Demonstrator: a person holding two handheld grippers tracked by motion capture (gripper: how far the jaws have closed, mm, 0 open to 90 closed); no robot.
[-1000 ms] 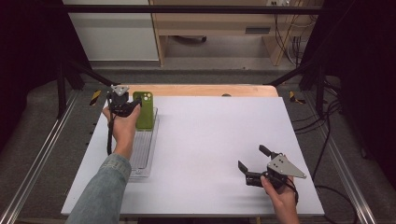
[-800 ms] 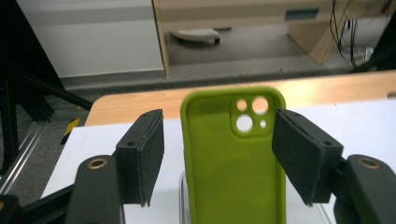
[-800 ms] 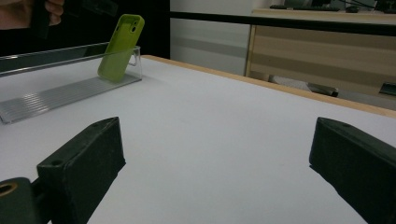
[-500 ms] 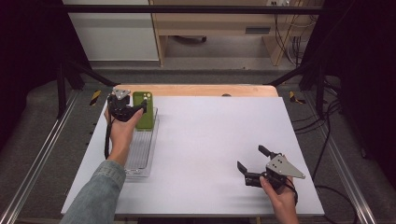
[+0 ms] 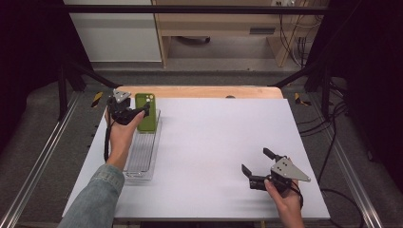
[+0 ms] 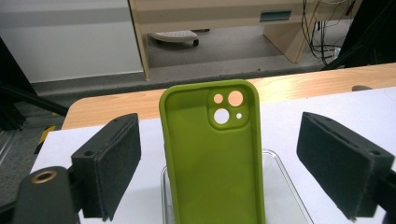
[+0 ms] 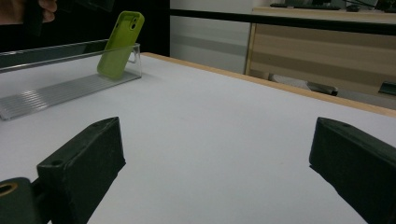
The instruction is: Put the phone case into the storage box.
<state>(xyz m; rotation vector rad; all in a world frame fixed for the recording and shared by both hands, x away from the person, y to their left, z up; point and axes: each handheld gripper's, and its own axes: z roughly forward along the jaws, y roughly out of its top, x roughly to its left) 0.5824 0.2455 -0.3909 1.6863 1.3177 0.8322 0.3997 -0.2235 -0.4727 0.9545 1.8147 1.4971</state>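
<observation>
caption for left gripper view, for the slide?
Left tongs, just opened, flank but do not touch a green phone case propped upright in a clear tray.

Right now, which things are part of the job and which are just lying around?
Part of the job:
- green rubbery phone case, standing tilted in the rack
- clear ribbed plastic rack
- left gripper, jaws just opened, apart from the case between them

Just there:
- right gripper, open over the white table
- wooden cabinet behind
- black cables

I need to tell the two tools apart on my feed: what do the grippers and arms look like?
Both are black. The left gripper and right gripper each carry a grey three-cornered plate and have blocky black fingers. A black cable trails from the left one. The left arm wears a blue denim sleeve.
</observation>
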